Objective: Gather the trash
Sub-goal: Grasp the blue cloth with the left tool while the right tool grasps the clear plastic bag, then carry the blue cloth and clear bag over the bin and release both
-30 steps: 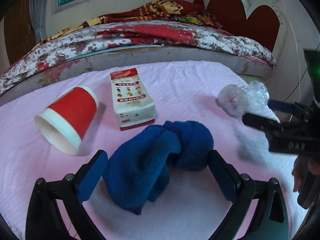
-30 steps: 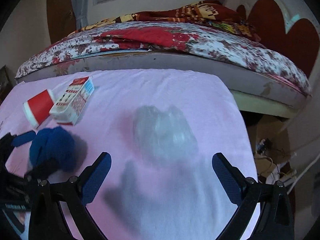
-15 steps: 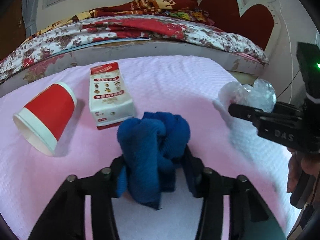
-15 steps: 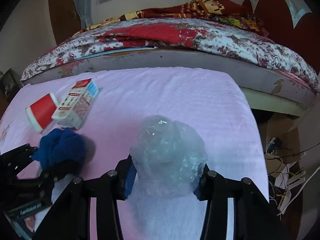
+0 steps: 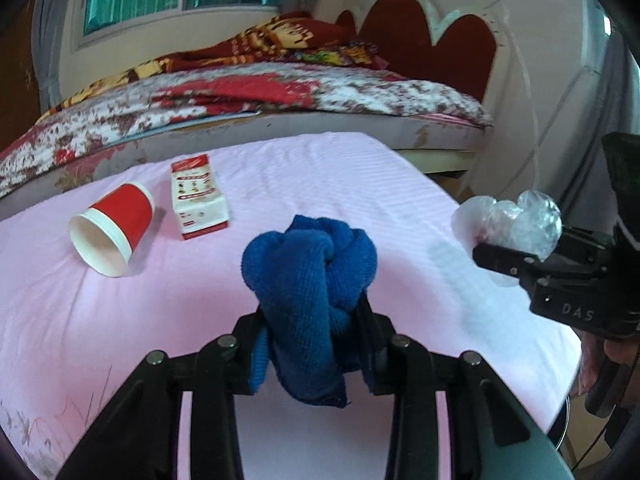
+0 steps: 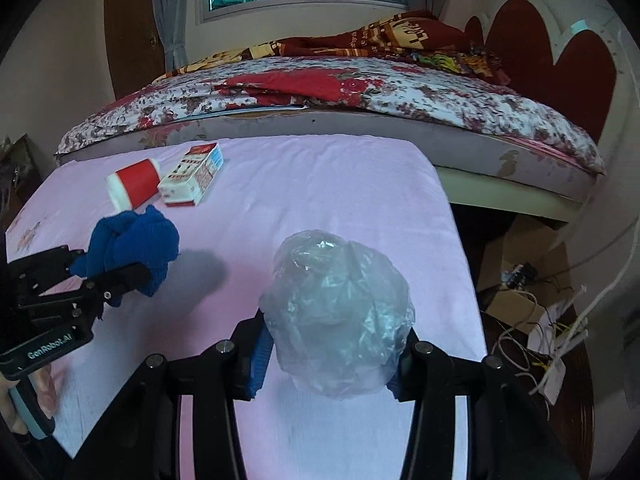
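Note:
My left gripper (image 5: pixel 312 344) is shut on a crumpled blue cloth (image 5: pixel 310 280) and holds it above the pink table (image 5: pixel 120 320). The cloth also shows in the right wrist view (image 6: pixel 132 246). My right gripper (image 6: pixel 328 356) is shut on a crumpled clear plastic bag (image 6: pixel 340 312), lifted over the table's right side. The bag also shows in the left wrist view (image 5: pixel 512 222). A red paper cup (image 5: pixel 114 228) lies on its side at the far left. A white and red carton (image 5: pixel 198 196) lies flat beside it.
A bed with a floral quilt (image 6: pixel 340 92) stands behind the table. Right of the table's edge, cardboard boxes and cables (image 6: pixel 532 300) lie on the floor.
Both grippers have shut, the left on the blue cloth and the right on the plastic bag. Both have lifted their loads off the table and drawn back.

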